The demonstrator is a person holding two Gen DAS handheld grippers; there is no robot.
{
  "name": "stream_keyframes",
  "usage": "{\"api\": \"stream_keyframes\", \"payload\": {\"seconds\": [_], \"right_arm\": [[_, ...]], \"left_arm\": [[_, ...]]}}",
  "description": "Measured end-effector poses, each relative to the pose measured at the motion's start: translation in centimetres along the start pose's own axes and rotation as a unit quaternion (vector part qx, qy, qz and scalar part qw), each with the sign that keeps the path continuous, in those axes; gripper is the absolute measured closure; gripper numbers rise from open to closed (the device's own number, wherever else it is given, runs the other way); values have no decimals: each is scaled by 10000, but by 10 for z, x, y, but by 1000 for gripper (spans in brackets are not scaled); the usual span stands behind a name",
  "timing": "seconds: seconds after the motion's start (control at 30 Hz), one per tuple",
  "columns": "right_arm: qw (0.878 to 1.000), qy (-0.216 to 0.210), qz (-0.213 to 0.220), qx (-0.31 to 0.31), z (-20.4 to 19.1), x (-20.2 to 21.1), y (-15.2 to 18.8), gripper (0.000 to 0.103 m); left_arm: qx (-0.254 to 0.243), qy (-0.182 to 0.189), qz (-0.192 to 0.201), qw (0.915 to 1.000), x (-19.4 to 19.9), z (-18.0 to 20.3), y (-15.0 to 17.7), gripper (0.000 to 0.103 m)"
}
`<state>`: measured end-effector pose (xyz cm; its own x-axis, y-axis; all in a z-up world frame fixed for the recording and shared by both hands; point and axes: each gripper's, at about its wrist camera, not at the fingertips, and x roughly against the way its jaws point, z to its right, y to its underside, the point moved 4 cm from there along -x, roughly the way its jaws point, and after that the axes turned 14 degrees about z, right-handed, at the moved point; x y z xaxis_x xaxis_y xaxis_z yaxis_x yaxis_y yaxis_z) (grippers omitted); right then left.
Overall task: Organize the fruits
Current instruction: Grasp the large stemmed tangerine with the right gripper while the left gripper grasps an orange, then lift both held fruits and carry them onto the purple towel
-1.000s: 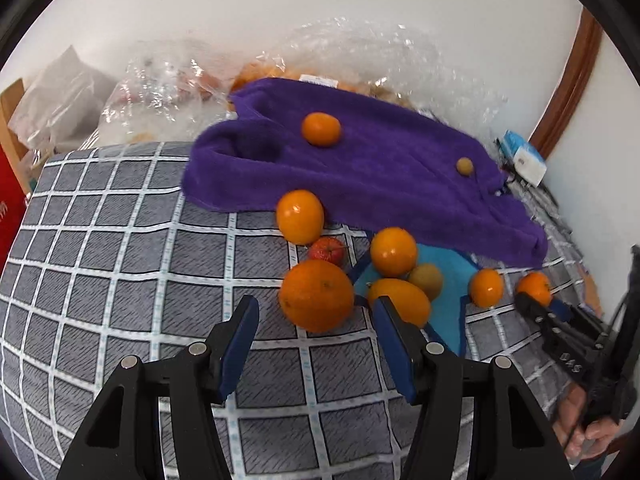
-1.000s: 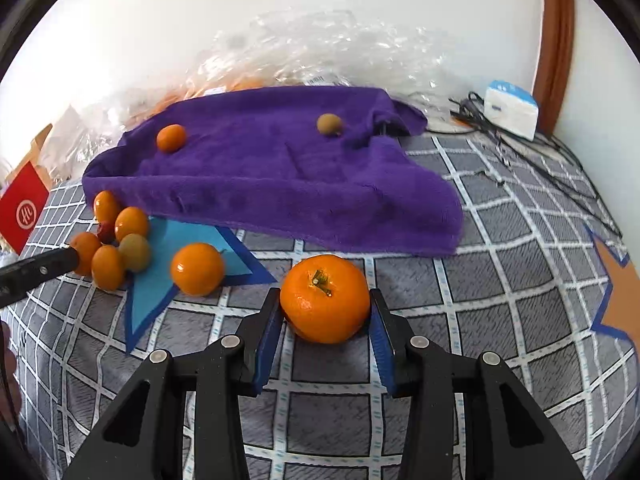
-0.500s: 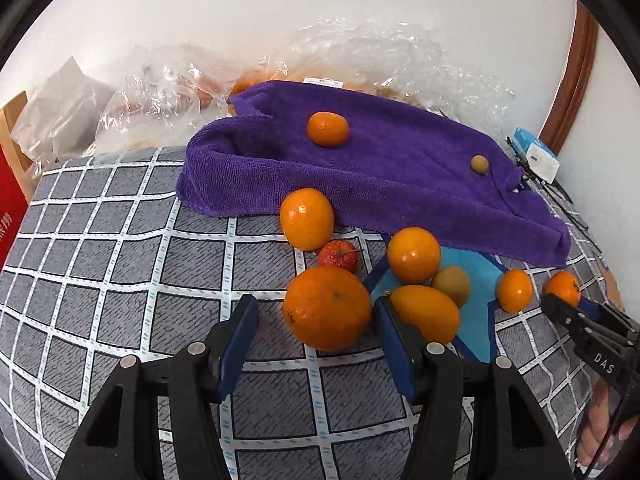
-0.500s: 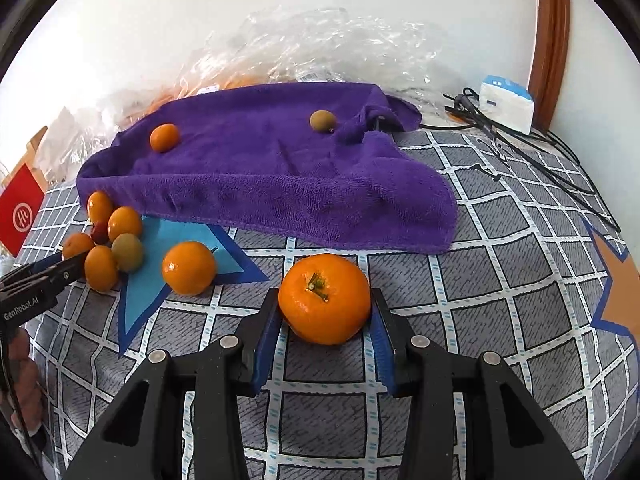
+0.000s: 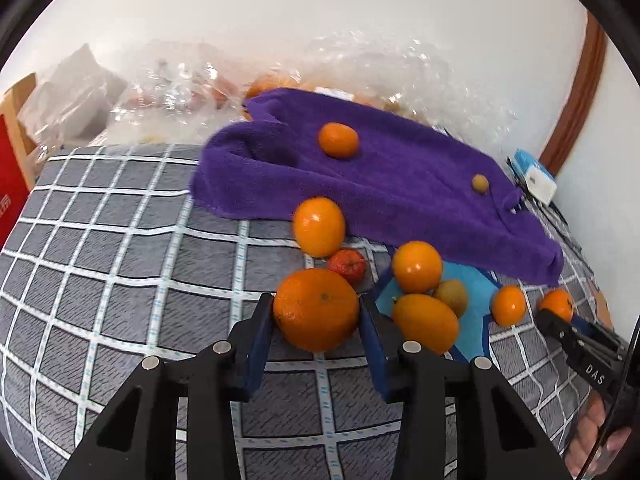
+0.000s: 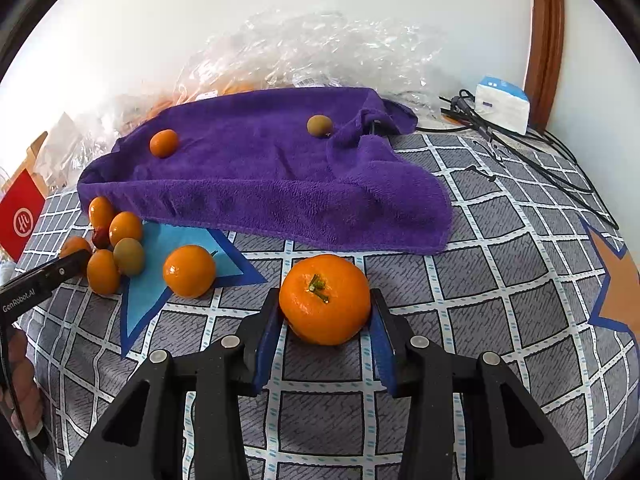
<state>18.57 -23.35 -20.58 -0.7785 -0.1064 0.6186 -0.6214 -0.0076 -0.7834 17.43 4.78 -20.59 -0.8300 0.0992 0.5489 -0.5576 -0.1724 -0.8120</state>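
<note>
My left gripper is shut on a large orange on the checked cloth. Behind it lie more oranges, a small red fruit and a green-brown kiwi. My right gripper is shut on a stemmed tangerine, which also shows at the right of the left wrist view. A purple towel carries a small orange and a kiwi. Another orange lies on a blue star patch.
Crinkled clear plastic bags with fruit lie behind the towel against the wall. A white-blue box and black cables sit at the back right. A red box stands at the left edge.
My left gripper moved forward and closed around the large orange. The right gripper kept its hold on the tangerine and shifted only slightly.
</note>
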Motion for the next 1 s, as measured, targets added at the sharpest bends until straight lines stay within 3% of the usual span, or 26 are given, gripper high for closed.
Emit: {"api": "stream_keyframes", "payload": {"seconds": [0.2, 0.37, 1.0], "right_arm": [[10000, -7, 46, -43, 2, 1, 0, 61], [10000, -15, 66, -28, 2, 2, 0, 61], [9988, -48, 434, -243, 9, 16, -2, 61]], "left_arm": [[267, -60, 371, 9989, 10, -9, -8, 63], [341, -17, 387, 9987, 11, -10, -9, 63], [-46, 174, 1045, 9944, 36, 8, -17, 63]]}}
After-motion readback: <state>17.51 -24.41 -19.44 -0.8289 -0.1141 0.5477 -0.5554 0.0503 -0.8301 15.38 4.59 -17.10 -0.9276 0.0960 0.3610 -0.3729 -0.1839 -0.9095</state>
